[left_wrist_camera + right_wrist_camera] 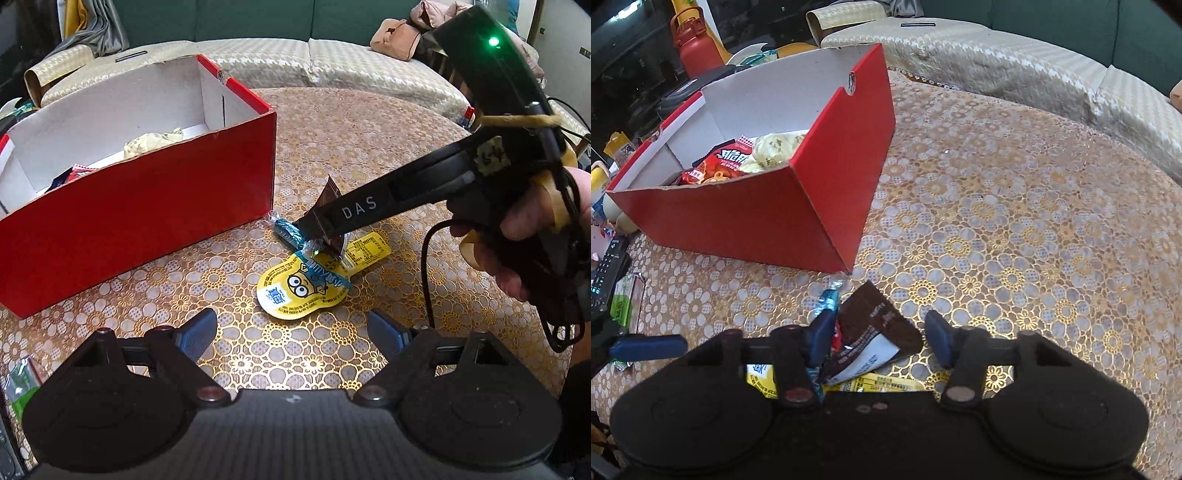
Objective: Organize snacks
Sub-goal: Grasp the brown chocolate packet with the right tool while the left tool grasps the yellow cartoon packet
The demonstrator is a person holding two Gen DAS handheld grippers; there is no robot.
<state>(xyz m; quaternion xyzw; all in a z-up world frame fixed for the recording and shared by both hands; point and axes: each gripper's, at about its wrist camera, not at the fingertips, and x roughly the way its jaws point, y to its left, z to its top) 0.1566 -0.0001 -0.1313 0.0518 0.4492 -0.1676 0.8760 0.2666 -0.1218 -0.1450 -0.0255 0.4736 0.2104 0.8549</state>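
Box (798, 221) at left on the table (1015, 229), left gripper (290, 332) spread over nothing, teal candy (290, 232) lying aslant toward box corner, brown packet (875, 332) tipped up, part hidden, between right gripper's (879, 341) spread jaws, yellow pouch (303, 291) beneath.

We can read the white letters "DAS" on the black arm of the right gripper (325, 230). The yellow snack pack (301, 291) on the desk has blue and white writing, too small for us to read. The red snack bag (718, 166) in the red box (783, 218) has big white signs we cannot read.
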